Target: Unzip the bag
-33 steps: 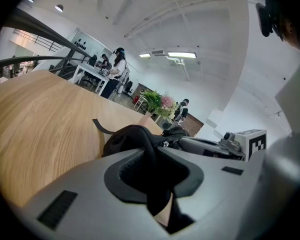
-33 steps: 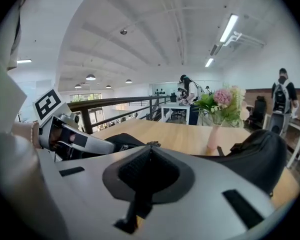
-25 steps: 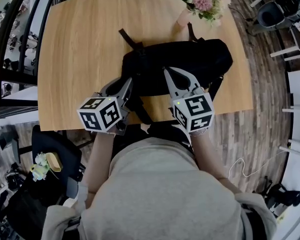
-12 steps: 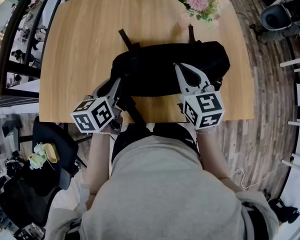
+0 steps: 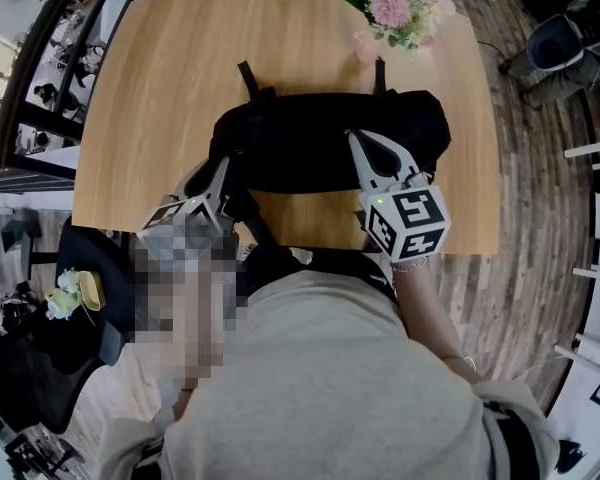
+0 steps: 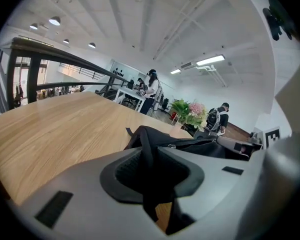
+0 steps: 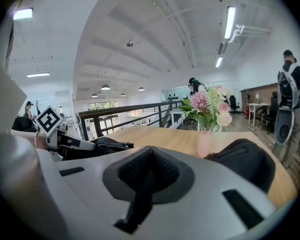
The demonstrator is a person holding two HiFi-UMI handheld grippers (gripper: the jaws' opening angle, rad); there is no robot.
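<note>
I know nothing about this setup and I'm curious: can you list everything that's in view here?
table: one, light wood, in front of the person
bag: one, black, lying across the table
flowers: one bunch, pink and green, at the table's far edge
vase: one, pink, under the flowers
railing: one, black, left of the table
people: at least two, far back in the room
left gripper: one, grey, shut on a bag strap
right gripper: one, grey, shut on a thin black tab of the bag

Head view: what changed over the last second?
The right gripper, jaws shut on a thin black strip, slid rightward along the bag. The left gripper kept clamping the bag's left end; the bag stays on the table, flowers unchanged.
</note>
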